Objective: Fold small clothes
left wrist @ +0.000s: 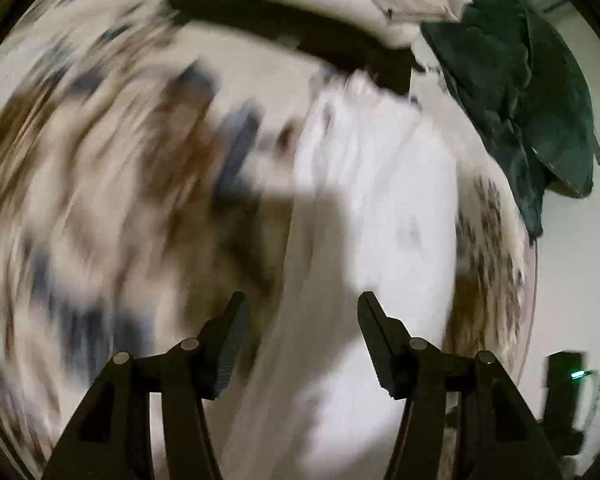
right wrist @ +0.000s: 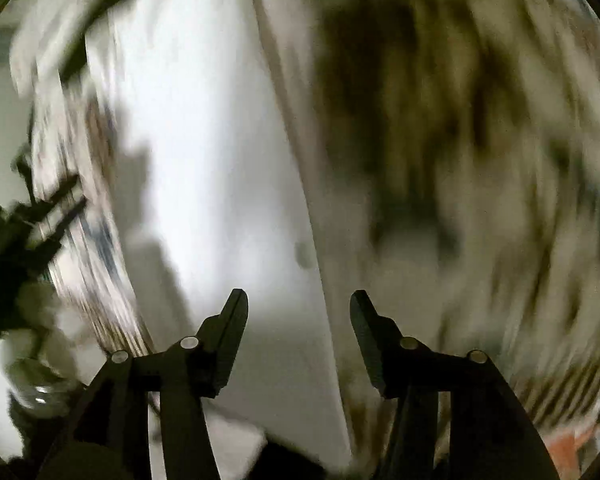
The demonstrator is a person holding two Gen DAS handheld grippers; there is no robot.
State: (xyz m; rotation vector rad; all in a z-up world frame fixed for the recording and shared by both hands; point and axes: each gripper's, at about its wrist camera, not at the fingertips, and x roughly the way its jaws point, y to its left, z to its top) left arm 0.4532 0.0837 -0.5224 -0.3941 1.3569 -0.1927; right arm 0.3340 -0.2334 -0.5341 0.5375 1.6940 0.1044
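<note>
Left wrist view — dark green cloth (left wrist: pixel 540 92) heaped beyond blurred patterned fabric (left wrist: pixel 100 184).

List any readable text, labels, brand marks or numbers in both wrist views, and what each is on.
None readable in either view.
Patterned fabric: brown and blue marks smeared by motion blur; cannot tell whether any are letters.
White cloth: no print visible.
Dark green garment: no label or print visible.
Black device at the right edge: a green light only, no legible marking.
</note>
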